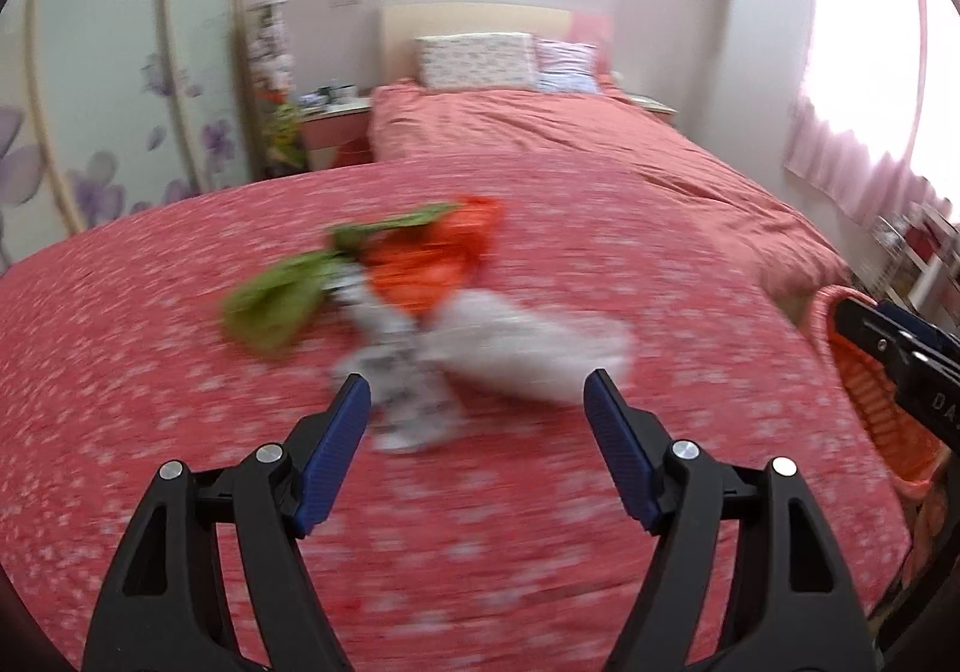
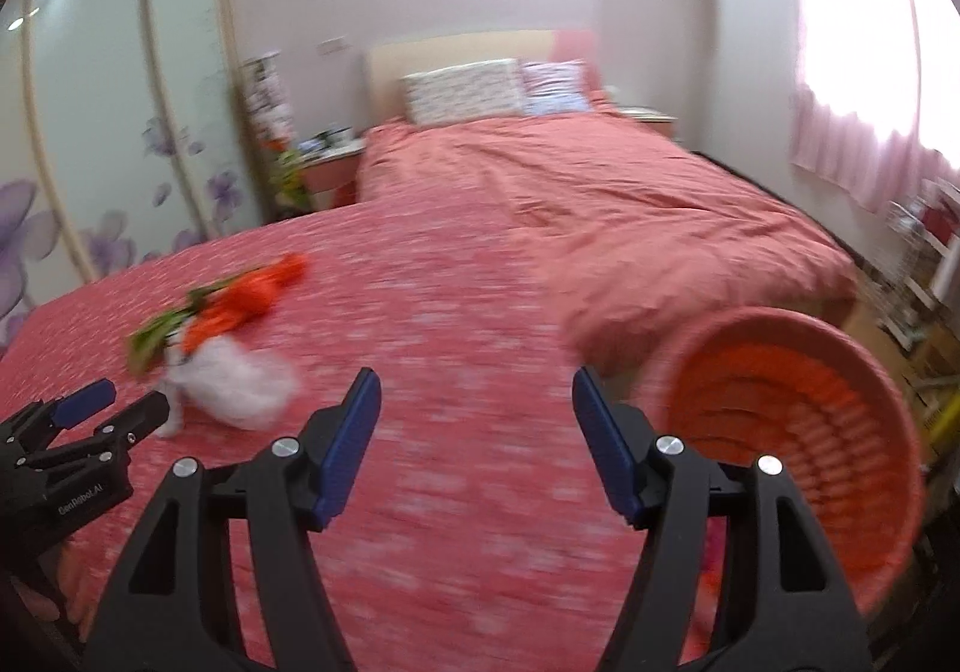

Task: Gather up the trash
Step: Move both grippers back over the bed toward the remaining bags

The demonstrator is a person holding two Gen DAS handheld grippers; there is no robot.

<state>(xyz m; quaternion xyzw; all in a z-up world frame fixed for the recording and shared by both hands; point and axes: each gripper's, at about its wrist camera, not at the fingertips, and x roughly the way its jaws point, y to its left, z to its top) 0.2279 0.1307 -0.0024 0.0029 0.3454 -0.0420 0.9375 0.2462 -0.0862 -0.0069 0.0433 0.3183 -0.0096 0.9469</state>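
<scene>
A blurred pile of trash lies on the red patterned bedspread: a green wrapper, an orange wrapper, a printed white wrapper and crumpled white tissue. My left gripper is open just short of the pile, jaws on either side of the white pieces. My right gripper is open and empty over the bedspread, left of the orange basket. The pile and the left gripper also show in the right wrist view.
The basket stands at the bed's right edge, partly behind the right gripper in the left wrist view. A pink duvet and pillows lie beyond. A wardrobe stands at left, a nightstand beside it, curtains at right.
</scene>
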